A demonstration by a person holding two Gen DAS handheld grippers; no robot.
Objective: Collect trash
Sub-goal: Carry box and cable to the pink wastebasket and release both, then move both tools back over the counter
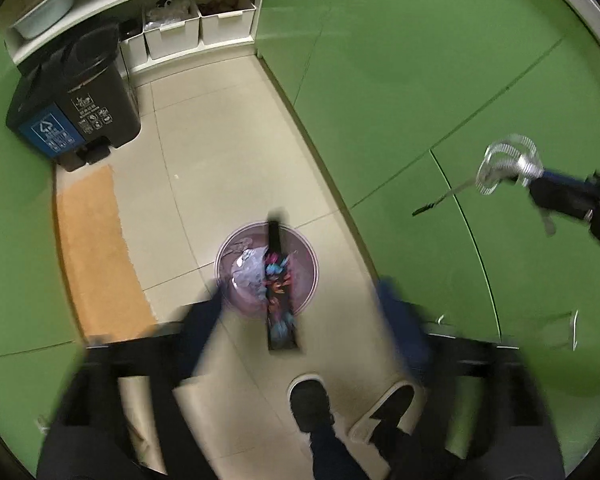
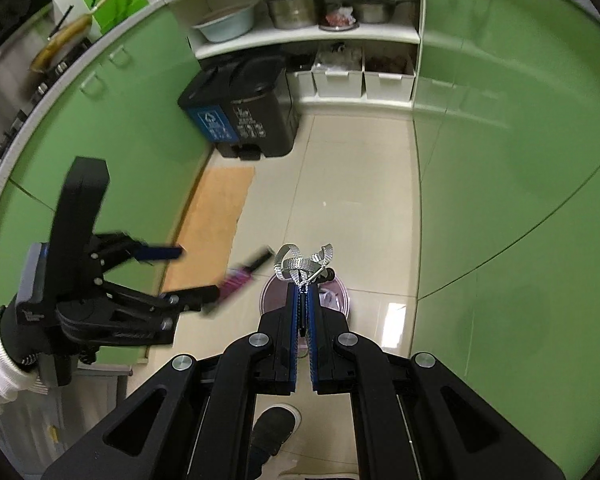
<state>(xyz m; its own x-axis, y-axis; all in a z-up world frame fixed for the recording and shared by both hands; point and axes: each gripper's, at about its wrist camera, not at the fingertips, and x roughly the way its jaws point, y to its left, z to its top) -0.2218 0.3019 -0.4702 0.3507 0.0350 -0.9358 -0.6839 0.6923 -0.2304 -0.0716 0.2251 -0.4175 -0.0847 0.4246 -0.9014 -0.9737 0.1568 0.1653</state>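
Pinching silver strap [image 2: 303,265] between right fingers [image 2: 296,320]

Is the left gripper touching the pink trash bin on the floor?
Apart. The right wrist view shows the left gripper, jaws spread, held up in the air to the left of the pink trash bin, with bare floor tile showing between them.

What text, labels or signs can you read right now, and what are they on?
No words are legible in either view.
Black pedal bin, blue label: white recycling-arrows symbol; the text below it is too small to read.
Same bin, dark half: white characters and icons, too blurred to read.
Left tool, body: faint embossed mark, unreadable.
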